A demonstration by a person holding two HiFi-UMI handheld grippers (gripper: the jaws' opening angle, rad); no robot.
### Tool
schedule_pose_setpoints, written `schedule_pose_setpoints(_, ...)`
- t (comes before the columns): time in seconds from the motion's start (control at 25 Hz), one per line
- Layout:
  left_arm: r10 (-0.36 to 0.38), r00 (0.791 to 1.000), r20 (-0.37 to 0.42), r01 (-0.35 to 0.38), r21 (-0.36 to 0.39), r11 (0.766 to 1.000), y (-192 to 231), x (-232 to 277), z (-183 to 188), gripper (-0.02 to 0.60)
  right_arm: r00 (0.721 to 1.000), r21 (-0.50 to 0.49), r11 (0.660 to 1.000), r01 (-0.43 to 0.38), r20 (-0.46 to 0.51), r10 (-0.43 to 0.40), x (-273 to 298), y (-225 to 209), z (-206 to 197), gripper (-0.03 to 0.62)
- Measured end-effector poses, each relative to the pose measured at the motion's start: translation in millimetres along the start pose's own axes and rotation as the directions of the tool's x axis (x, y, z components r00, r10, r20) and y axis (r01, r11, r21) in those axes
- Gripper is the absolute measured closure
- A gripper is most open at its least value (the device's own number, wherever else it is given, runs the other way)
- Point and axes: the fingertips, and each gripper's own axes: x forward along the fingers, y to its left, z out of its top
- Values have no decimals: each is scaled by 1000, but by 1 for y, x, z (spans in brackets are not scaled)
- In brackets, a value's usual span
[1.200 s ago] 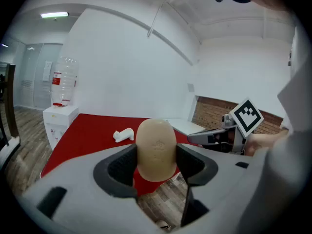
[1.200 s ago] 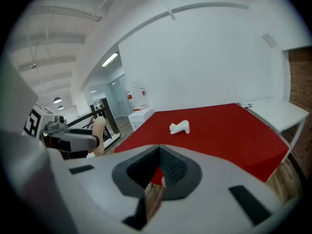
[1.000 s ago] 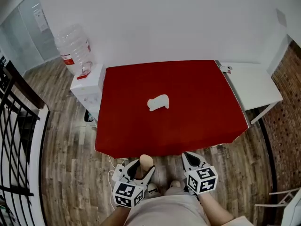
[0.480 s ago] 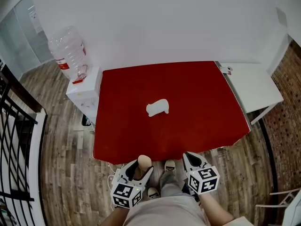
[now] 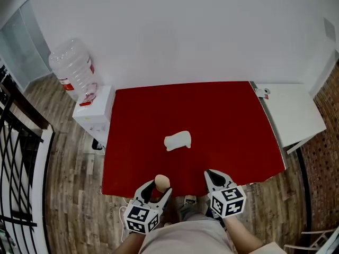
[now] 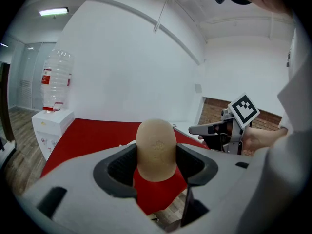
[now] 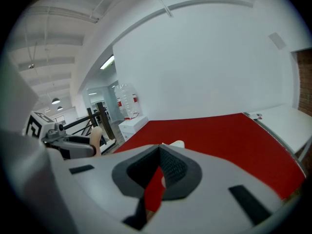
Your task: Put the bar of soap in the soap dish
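A tan, oval bar of soap (image 5: 161,182) stands upright, clamped between the jaws of the left gripper (image 5: 158,190). It is held just over the near edge of a red-covered bench (image 5: 228,120), left of centre. The left gripper view shows the jaws pressing both sides of the bar's lower half, with its rounded top standing proud. That grip probably leaves the bar free to be lowered end-first.

The white soap dish (image 5: 177,140) lies alone near the middle of the bench, straight ahead of the soap and well apart from it. Whether the dish is hollow side up cannot be made out.

The right gripper (image 5: 214,175) hovers at the near edge to the right, clenched on nothing, its jaws meeting at the tips. It seems to be parked out of the way.

The red surface is bare on every side of the dish, so the approach from the near edge looks open. The far edge of the bench meets a white wall (image 5: 185,30). A white side table (image 5: 294,112) is just beside the right edge. A white stand (image 5: 94,115) carrying a large water bottle (image 5: 71,67) is beside the left edge. Wooden floor (image 5: 69,184) lies under the grippers.
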Motion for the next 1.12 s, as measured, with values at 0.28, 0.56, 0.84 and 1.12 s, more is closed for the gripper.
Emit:
schedule_pose_setpoints(0.28, 31, 999, 11, -31, -18, 999, 16, 54, 31, 321, 999, -5, 999, -46, -24, 46, 39, -35, 26, 590)
schedule_pose_setpoints(0.56, 63, 998, 14, -63, -34, 997, 25, 89, 49, 321, 994, -1, 995, -95, -53, 95, 67, -54, 39, 591)
schedule_pose_setpoints(0.84, 67, 998, -7, -67, -42, 997, 38, 100, 52, 321, 994, 20, 996, -90, -62, 91, 82, -59, 43, 591)
schedule_pose_setpoints(1.12, 28, 999, -16, -29, -22, 999, 48, 113, 67, 321, 997, 21, 998, -61, -54, 63, 89, -55, 54, 591)
